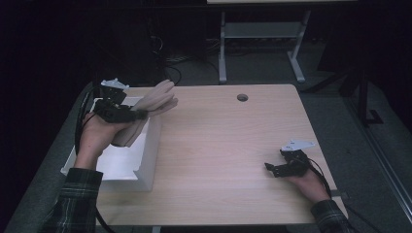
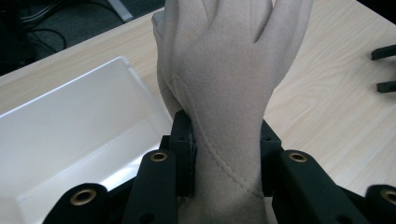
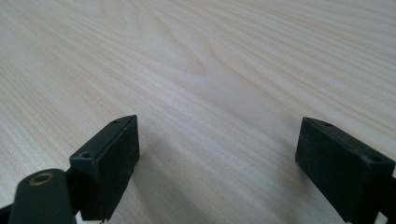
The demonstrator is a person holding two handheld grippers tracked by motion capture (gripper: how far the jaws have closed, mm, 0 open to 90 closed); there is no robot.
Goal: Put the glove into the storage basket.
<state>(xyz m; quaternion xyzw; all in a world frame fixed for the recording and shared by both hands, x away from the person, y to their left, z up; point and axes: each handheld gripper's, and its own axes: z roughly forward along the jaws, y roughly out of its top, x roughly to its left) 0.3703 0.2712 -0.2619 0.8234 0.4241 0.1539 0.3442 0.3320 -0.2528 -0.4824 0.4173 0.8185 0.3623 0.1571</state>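
A beige glove [image 1: 154,103] is clamped at its wrist by my left gripper [image 1: 141,114], which holds it in the air over the right wall of a white bin [image 1: 145,160] at the table's left. In the left gripper view the glove [image 2: 224,79] stands between the two black pads, fingers pointing away, with the bin [image 2: 79,126] below and to the left. My right gripper [image 1: 270,168] rests low over the table near the right front, its jaws wide apart. The right gripper view has bare wood between the pads [image 3: 109,163].
The light wooden table [image 1: 228,141] has a round cable hole [image 1: 242,97] near its far edge. Beyond the table stands a white desk frame [image 1: 262,43] on a dark floor. In the left gripper view the other gripper's fingertips [image 2: 385,67] show at the right edge.
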